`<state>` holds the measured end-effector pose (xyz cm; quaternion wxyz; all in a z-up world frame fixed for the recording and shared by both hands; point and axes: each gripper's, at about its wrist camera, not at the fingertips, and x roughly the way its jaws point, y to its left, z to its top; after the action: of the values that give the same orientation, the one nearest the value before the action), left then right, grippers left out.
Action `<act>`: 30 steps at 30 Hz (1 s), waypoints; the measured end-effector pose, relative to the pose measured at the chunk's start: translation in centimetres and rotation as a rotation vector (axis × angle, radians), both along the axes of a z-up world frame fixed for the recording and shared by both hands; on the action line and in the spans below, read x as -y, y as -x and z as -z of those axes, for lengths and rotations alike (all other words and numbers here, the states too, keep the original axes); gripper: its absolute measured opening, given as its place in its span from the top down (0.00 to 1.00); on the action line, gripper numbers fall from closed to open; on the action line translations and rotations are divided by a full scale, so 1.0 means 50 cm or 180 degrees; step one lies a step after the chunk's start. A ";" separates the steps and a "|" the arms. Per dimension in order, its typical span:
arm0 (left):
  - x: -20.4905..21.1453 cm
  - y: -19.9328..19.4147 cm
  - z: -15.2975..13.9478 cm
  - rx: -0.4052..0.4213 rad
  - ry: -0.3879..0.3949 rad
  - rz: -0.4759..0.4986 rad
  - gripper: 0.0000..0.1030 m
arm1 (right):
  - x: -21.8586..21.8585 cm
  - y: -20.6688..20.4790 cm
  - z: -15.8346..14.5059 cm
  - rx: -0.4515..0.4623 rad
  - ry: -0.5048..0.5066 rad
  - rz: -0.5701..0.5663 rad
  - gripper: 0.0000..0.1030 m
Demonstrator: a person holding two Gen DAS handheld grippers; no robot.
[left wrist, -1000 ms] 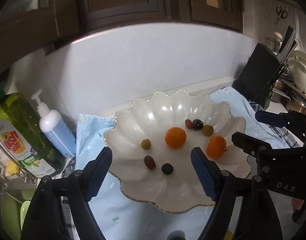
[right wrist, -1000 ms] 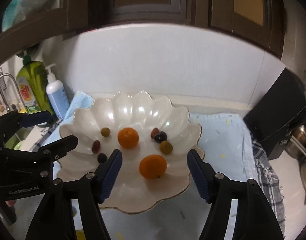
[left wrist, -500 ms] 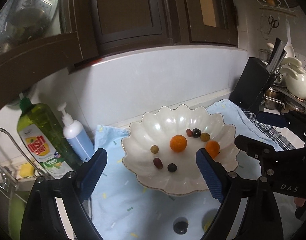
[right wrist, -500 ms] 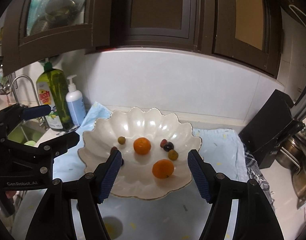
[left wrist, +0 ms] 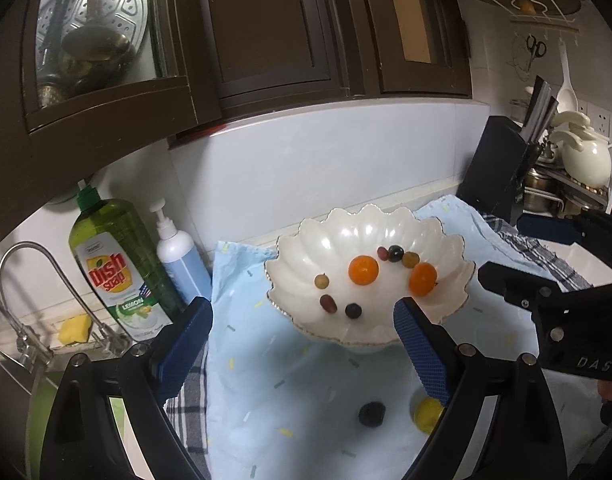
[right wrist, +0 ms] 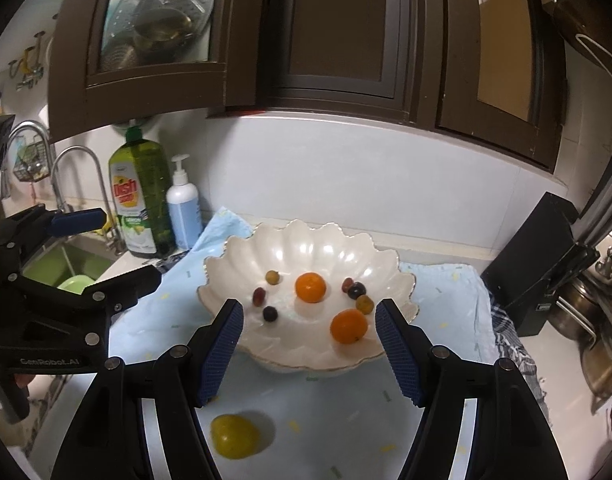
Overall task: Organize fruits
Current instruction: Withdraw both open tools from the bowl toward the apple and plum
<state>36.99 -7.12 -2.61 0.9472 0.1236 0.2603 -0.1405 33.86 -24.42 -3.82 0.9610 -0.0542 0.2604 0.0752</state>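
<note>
Kitchen corner: dark brown wall cabinets (right wrist: 338,36) above a pale backsplash; the surface carries a light blue cloth (left wrist: 273,376) laid over a checked towel (left wrist: 189,400). A white scalloped bowl (right wrist: 306,240) sits on the cloth toward the wall. Inside it: two oranges (right wrist: 310,287), one central and one toward the near right rim, plus several small grapes (right wrist: 270,313) in two loose clusters, left and right of the central orange. Outside the bowl, on the cloth in front: a yellow fruit (right wrist: 233,436) and a dark round fruit (left wrist: 372,414), apart from each other. Left of the cloth stand a green dish soap bottle (left wrist: 117,268) and a white-and-blue pump bottle (left wrist: 179,256), touching or nearly so; beyond them a curved faucet (right wrist: 81,184) over a sink. A black knife block (right wrist: 542,264) stands at right, with pots behind. Left tool (left wrist: 301,344) released, blue pads wide apart, nothing between them, hanging above the cloth before the bowl. Right tool (right wrist: 310,344) likewise spread and empty, framing the bowl's near rim.
</note>
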 end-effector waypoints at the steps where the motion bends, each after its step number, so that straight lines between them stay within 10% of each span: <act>1: -0.002 0.003 0.003 -0.0005 -0.0011 0.0003 0.10 | -0.003 0.007 0.001 0.0008 -0.0009 -0.0011 0.33; 30: -0.009 0.057 0.150 -0.0343 -0.0295 0.0377 0.11 | -0.044 0.055 0.135 -0.0551 -0.0041 -0.0221 0.33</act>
<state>34.12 -6.66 -10.10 0.9152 0.1747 0.3093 -0.1905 31.12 -22.24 -10.57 0.9321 -0.0503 0.3400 0.1145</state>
